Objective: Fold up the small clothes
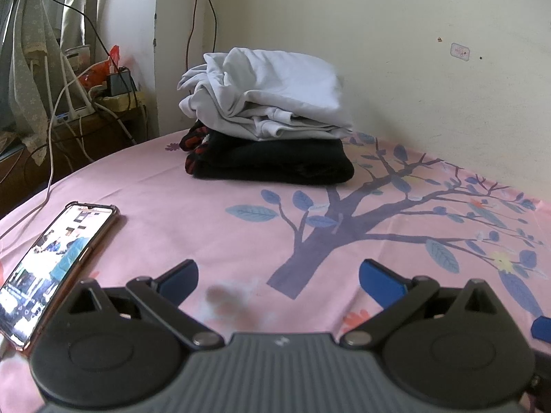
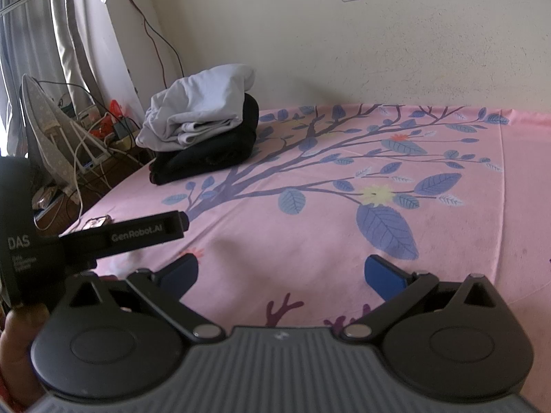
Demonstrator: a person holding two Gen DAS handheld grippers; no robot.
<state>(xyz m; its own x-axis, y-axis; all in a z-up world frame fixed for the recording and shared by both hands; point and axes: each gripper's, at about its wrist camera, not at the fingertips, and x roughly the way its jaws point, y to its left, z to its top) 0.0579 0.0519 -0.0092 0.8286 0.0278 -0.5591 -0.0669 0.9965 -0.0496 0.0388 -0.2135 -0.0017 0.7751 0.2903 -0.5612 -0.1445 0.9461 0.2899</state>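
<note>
- Left wrist view: the left tongs (image 1: 278,277) hang low over the pink bed sheet (image 1: 213,206), blue pads spread wide apart with nothing between them.
- The landmark is the stack of folded clothes (image 1: 267,120), which sits on the sheet beyond the tongs, close to the cream wall (image 1: 413,34).
- In that stack a white garment (image 1: 268,93) lies loosely folded on top of a black garment (image 1: 275,163); a red-and-black striped edge (image 1: 194,144) pokes out at the stack's left end.
- A phone (image 1: 56,268) with its screen lit lies flat on the sheet, well to the left of the stack and nearer the tongs, just beside their left arm.
- A printed tree (image 1: 361,213) spreads across the sheet from in front of the stack out to its right.
- Left of the stack, off the bed, stands a low cabinet (image 1: 86,130) crowded with cables and a white router (image 1: 74,103); a grey cloth (image 1: 29,69) hangs further left by the curtain.
- Right wrist view: the right tongs (image 2: 281,275) also stand open and empty above the sheet (image 2: 447,241).
- The stack (image 2: 203,130) lies far off, ahead and to the left of them, at the bed's corner near the wall (image 2: 378,34), white piece over black.
- The left tongs' dark arm (image 2: 137,232), lettered "GenRobot.AI", reaches in on the near side of the stack, well apart from it.
- A small object past that arm is probably the phone (image 2: 98,222), though too small to be sure.
</note>
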